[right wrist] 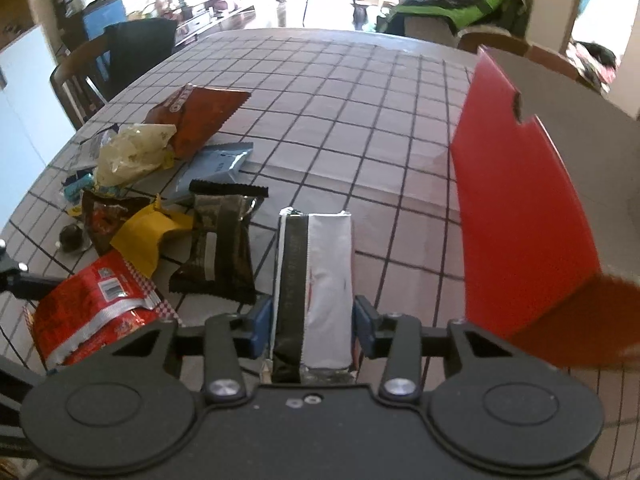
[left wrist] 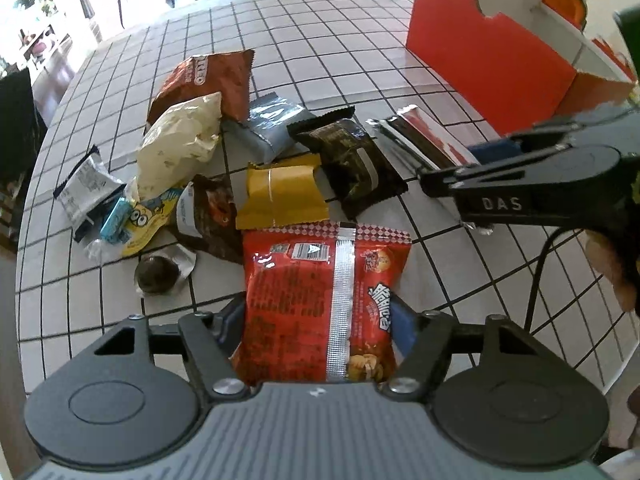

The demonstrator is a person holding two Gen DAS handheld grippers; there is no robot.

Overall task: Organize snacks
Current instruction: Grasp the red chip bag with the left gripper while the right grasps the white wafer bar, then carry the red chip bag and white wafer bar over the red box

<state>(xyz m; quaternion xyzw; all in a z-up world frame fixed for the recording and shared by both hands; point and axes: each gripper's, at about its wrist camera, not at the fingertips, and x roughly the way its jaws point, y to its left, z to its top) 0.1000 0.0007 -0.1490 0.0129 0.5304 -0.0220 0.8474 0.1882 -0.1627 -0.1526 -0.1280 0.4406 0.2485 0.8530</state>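
Note:
My left gripper (left wrist: 318,320) is shut on a red snack bag (left wrist: 324,300) with a silver seam, held just above the table; it also shows in the right wrist view (right wrist: 92,308). My right gripper (right wrist: 314,322) is shut on a white, black and red snack packet (right wrist: 316,276), held above the table; it shows from the side in the left wrist view (left wrist: 424,140). An open red box (left wrist: 492,60) with a white inside stands at the right; in the right wrist view the red box (right wrist: 520,216) is just right of my gripper.
A pile of snacks lies on the gridded table (left wrist: 340,40): a dark brown packet (left wrist: 352,164), a yellow packet (left wrist: 280,196), a grey-blue packet (left wrist: 272,124), a cream bag (left wrist: 180,140), a rust-red bag (left wrist: 208,80) and small wrapped sweets (left wrist: 116,224). Chairs stand beyond the far edge.

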